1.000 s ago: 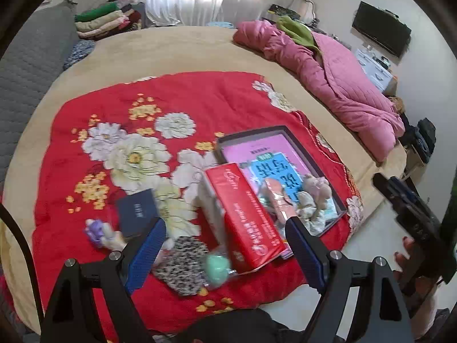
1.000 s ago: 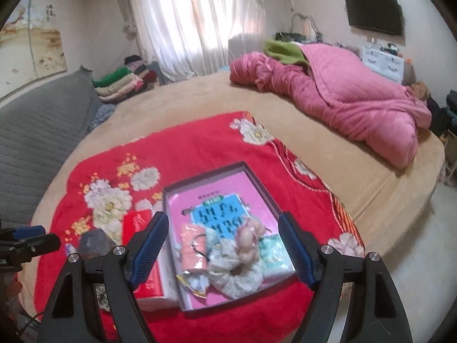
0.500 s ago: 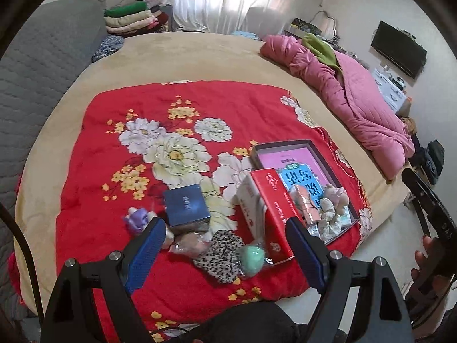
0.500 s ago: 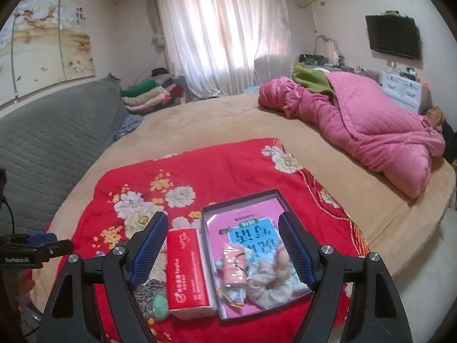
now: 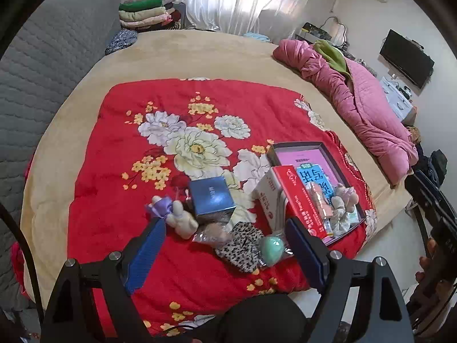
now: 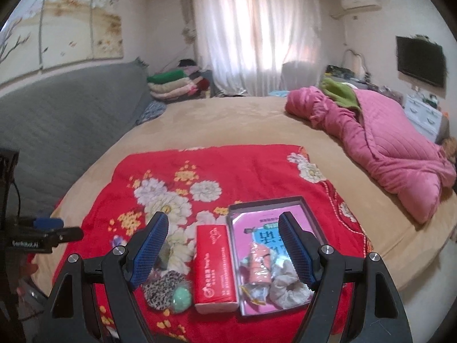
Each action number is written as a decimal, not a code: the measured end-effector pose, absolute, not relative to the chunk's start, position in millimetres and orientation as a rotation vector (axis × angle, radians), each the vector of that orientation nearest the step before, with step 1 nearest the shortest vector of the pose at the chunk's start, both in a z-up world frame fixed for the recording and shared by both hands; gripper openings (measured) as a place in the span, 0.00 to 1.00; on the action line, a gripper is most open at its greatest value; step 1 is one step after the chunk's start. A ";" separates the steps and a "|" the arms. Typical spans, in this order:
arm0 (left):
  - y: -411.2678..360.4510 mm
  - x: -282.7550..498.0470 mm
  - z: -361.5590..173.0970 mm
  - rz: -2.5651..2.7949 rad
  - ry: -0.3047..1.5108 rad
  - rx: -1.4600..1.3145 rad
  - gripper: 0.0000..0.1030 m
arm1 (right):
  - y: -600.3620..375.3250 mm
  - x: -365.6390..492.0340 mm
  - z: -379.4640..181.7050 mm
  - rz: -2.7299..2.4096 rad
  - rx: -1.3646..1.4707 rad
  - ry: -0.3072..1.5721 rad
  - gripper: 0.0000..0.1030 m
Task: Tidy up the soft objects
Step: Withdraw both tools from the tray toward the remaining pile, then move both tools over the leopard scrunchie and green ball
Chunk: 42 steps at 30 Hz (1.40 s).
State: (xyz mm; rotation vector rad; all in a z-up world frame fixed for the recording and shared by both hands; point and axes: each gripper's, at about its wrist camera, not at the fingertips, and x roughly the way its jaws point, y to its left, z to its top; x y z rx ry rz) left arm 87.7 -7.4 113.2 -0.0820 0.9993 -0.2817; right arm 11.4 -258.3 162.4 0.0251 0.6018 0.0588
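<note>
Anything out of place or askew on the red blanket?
Yes. The red tissue pack sits tilted, one long edge propped on the tray rim. The leopard scrunchie, mint ball and cream plush lie loose outside the tray.

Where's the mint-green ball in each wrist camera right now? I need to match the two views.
Left wrist view: the mint-green ball sits low and right of centre, against the leopard-print scrunchie, just inside the right finger of the left gripper.
Right wrist view: the ball is low and left of centre, beside the same scrunchie.
Shared landmark: the red tissue pack, immediately right of the ball in both views.
</note>
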 end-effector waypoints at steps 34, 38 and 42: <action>46.1 85.4 -3.8 -0.206 1.237 -0.158 0.83 | -139.7 10.1 8.8 0.286 -0.256 0.941 0.78; 49.0 86.7 -12.0 -0.198 1.249 -0.164 0.83 | -130.3 13.3 -1.2 0.312 -0.268 0.955 0.78; 52.6 89.9 -18.4 -0.187 1.261 -0.173 0.83 | -119.0 17.2 -12.8 0.337 -0.282 0.975 0.78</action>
